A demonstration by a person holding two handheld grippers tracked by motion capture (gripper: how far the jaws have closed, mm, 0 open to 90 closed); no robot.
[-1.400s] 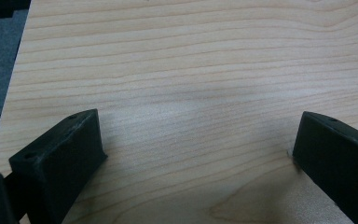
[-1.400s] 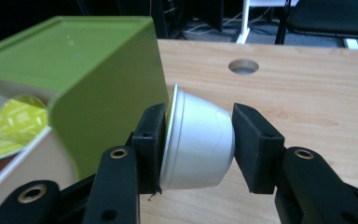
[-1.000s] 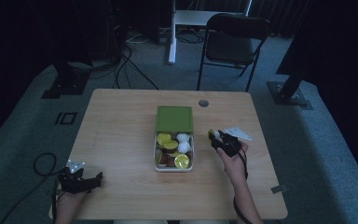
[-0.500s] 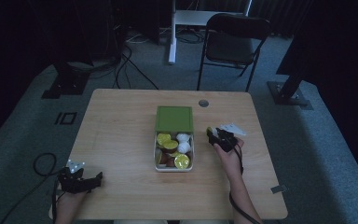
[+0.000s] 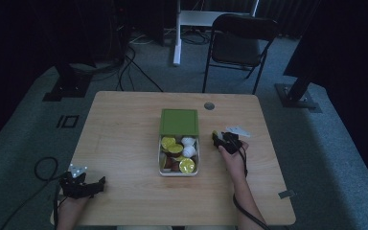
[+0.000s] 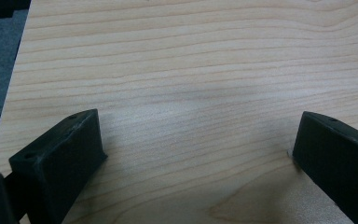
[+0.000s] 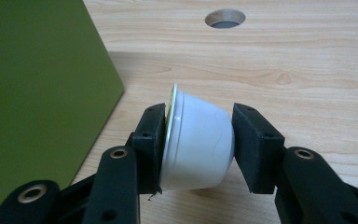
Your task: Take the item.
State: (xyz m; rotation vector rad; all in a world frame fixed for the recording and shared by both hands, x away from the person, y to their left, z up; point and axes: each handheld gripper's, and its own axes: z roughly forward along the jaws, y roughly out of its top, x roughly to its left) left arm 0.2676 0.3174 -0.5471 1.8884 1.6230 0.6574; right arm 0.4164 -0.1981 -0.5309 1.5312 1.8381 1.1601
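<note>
Your right gripper [image 7: 198,149] was clamped on a small white cup [image 7: 196,142], lying sideways at centre frame, right of the green lid [image 7: 37,88]. Gripped end-to-end, it could slip. Your left gripper [image 6: 196,154] stood open, empty.

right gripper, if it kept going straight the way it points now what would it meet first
Probably nothing soon. The right gripper, shut on a white cup held on its side, points across bare table. The green lid lies off to one side and the round hole sits far ahead, roughly in line; depth is unclear.
</note>
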